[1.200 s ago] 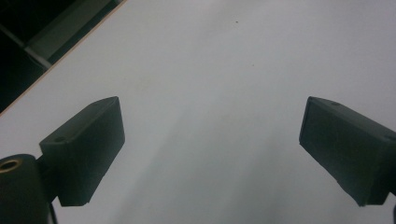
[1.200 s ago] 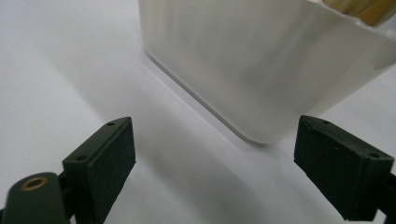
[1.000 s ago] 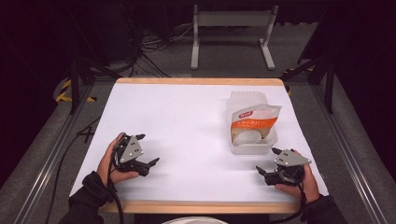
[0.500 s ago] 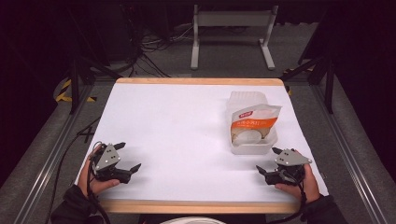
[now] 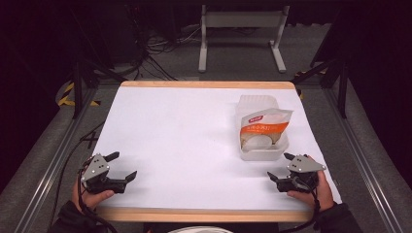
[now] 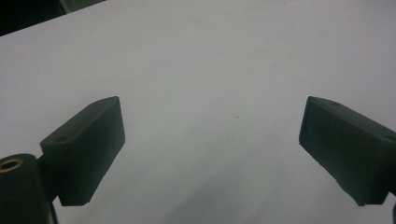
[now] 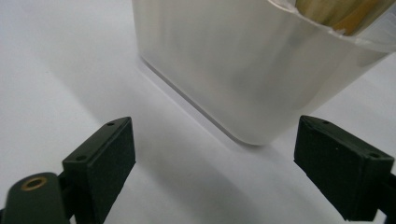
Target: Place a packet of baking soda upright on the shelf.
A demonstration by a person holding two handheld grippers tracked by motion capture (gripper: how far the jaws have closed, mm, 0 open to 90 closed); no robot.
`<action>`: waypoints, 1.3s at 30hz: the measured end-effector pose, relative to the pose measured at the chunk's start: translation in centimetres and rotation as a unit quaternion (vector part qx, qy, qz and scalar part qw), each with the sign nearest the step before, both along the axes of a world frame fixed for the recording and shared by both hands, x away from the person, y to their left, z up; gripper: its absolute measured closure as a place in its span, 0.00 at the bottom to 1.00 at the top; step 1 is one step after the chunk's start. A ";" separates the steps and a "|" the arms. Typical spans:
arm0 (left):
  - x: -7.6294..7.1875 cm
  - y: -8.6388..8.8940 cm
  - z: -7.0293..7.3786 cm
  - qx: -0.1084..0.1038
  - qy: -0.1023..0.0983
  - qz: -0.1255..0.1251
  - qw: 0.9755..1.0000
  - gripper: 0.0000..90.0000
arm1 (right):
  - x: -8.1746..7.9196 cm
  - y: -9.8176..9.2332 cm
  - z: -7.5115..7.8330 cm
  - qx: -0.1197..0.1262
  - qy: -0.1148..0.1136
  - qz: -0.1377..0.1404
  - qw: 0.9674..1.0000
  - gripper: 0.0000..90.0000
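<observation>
A translucent plastic tub (image 5: 259, 127) stands on the white tabletop (image 5: 184, 131), toward its right side and nearer the person's edge than the far one. The tub is oblong, and in the high view its long axis runs from the near edge toward the far edge, its open top facing up. In it lies a bag (image 5: 263, 127) with an orange band of print, tilted so that its wider, sealed end leans toward the far right and its rounded white end rests at the near wall of the tub. The right gripper (image 5: 283, 167) sits low at the near right corner of the tabletop, just beside the tub's near end and apart from it, its jaws spread wide and pointing left and away; in the right gripper view the tub's near corner (image 7: 252, 65) rises between and beyond the two jaws, with nothing held. The left gripper (image 5: 122, 165) rests at the near left corner, well apart from the tub, jaws likewise spread and empty, aimed rightward over bare white surface (image 6: 210, 93).
</observation>
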State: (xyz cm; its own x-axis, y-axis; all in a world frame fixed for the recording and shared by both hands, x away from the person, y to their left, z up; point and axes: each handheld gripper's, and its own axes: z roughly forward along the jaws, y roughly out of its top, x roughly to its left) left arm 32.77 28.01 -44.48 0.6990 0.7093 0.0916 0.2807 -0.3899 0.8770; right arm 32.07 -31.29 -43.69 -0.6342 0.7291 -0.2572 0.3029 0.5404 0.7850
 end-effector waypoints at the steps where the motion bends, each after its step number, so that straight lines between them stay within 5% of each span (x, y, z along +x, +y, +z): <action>1: 0.0 -0.1 0.0 0.000 -0.002 -0.002 1.000 0.08 | 0.0 0.0 0.0 0.000 -0.001 -0.001 1.000 0.15; 39: 0.6 -1.3 -0.2 0.017 0.007 -0.020 1.000 0.07 | -0.3 -0.2 -0.1 -0.003 0.004 -0.005 1.000 0.15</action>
